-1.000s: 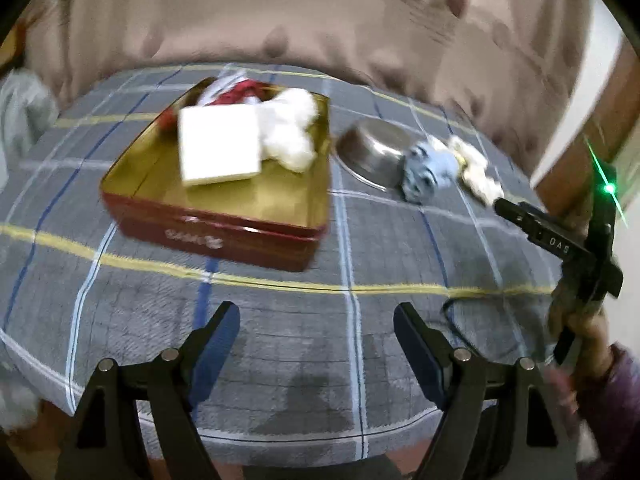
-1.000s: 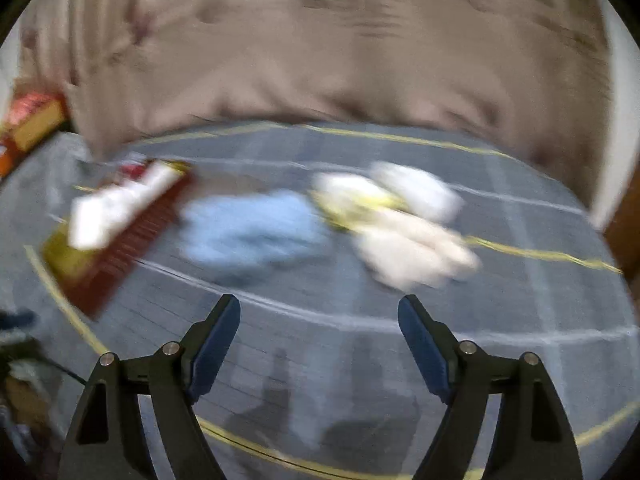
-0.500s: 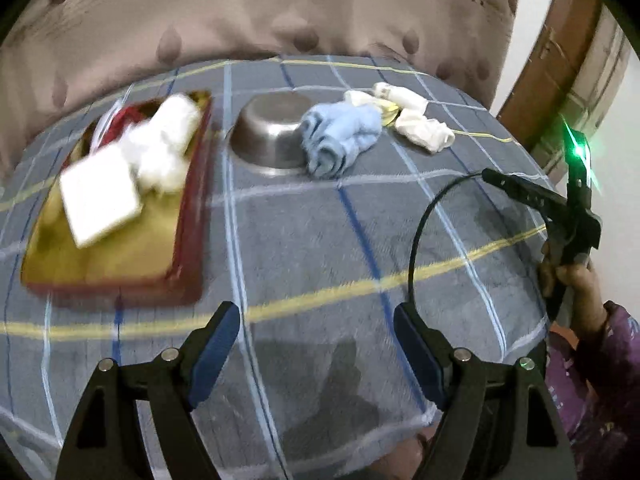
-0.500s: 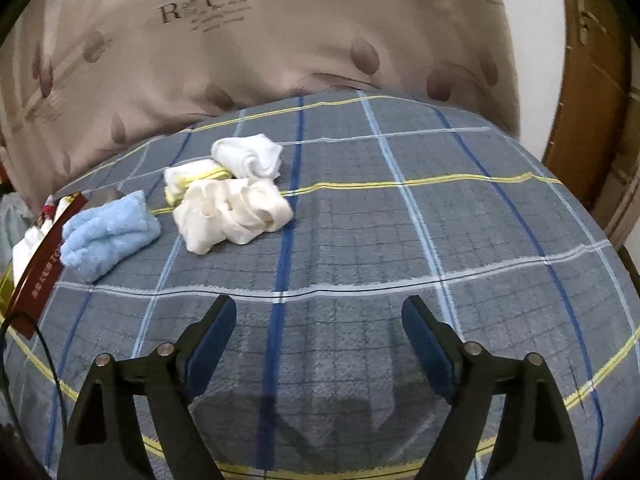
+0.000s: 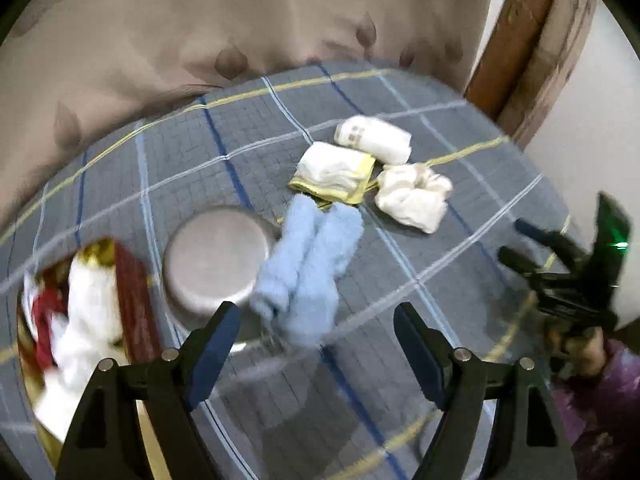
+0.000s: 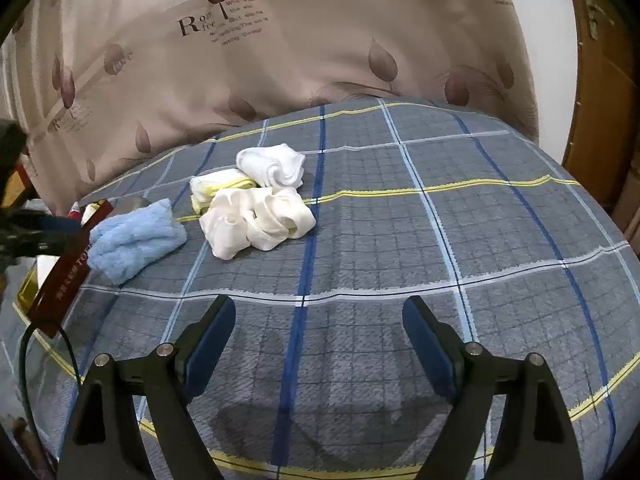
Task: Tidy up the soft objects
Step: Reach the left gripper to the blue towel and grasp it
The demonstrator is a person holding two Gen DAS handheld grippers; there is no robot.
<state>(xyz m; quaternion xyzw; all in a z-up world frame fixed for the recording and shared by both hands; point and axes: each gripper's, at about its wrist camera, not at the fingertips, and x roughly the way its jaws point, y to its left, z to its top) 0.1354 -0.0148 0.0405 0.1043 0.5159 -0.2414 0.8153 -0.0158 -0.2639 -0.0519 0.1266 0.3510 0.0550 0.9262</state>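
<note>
Left gripper (image 5: 316,332) hangs over the plaid blanket (image 5: 420,264) with jaws spread wide and nothing between them. Right in front of its fingertips lies the blue fluffy towel (image 5: 308,264), its left side touching the rim of the steel bowl (image 5: 216,256). Left of the bowl, at the blanket's left edge, the red tin (image 5: 132,288) holds white and red soft pieces, all blurred. Past the towel, toward the far edge by the curtain (image 5: 200,20), sit the yellow-trimmed cloth (image 5: 332,172), the rolled white sock (image 5: 376,138) and the cream bundle (image 5: 414,200), packed close together. Right gripper (image 6: 318,328) is wide apart too, empty, over bare blanket (image 6: 440,240), well short of the cream bundle (image 6: 256,220) and blue fluffy towel (image 6: 136,240).
</note>
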